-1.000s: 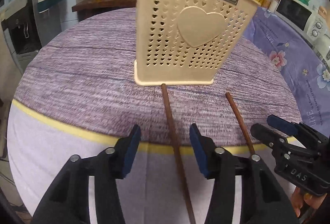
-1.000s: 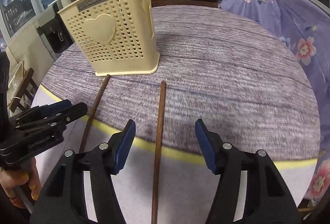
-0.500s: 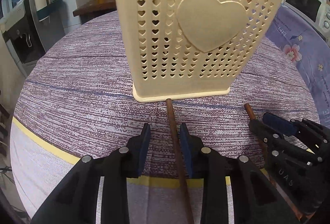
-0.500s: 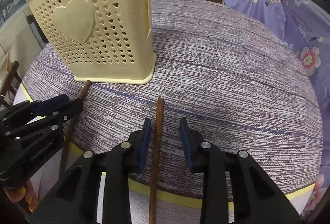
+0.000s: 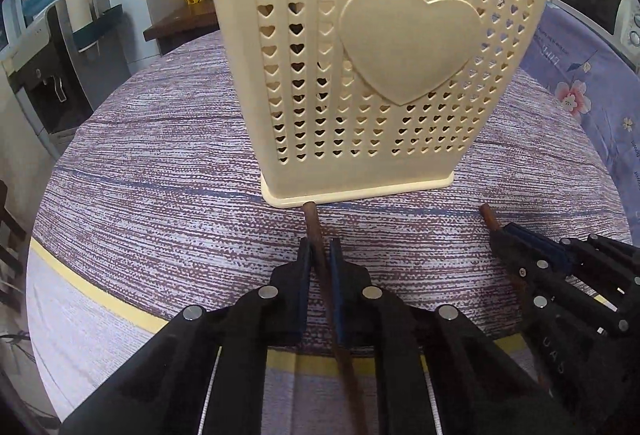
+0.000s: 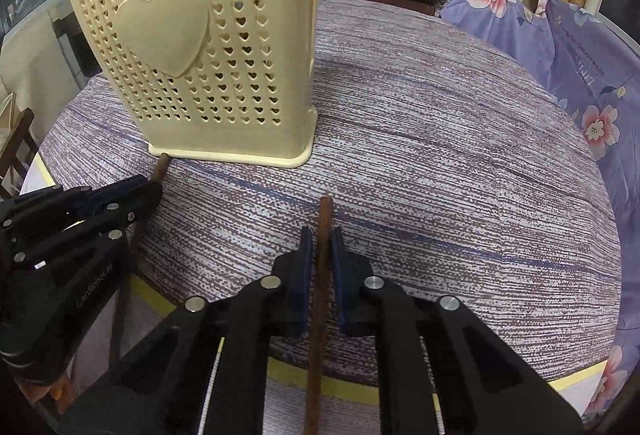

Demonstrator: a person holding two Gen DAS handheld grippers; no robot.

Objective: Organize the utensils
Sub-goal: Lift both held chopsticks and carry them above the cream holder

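Left gripper (image 5: 320, 255): jaws nearly closed on the left chopstick (image 5: 316, 231), blue pads against both sides of the shaft; whether it bears full clamping force cannot be told.
Right gripper (image 6: 320, 247): jaws drawn in likewise on the right chopstick (image 6: 324, 223), pads flanking the shaft.
Left chopstick position: flat on the table (image 5: 160, 155), far tip touching the base flange of the holder (image 5: 360, 75).
Right chopstick position: flat on the table, far tip well short of the holder, off its right corner.
Holder: cream perforated plastic caddy, upright near the table centre; stick-like tops show above its rim in the left wrist view, so some utensils appear already stowed.
Progress: judged early in this cycle; both chopsticks gripped or nearly so, neither lifted nor inserted.
Remaining: raise each chopstick, tip it upright, drop it through the holder's open top.
Obstacles: the tall holder wall directly ahead must be cleared; the two grippers sit close together and could collide.
Surroundings: floral purple cloth (image 6: 580, 35) at the right; water dispenser (image 5: 52, 75) at the left; microwave (image 5: 596, 3) beyond.
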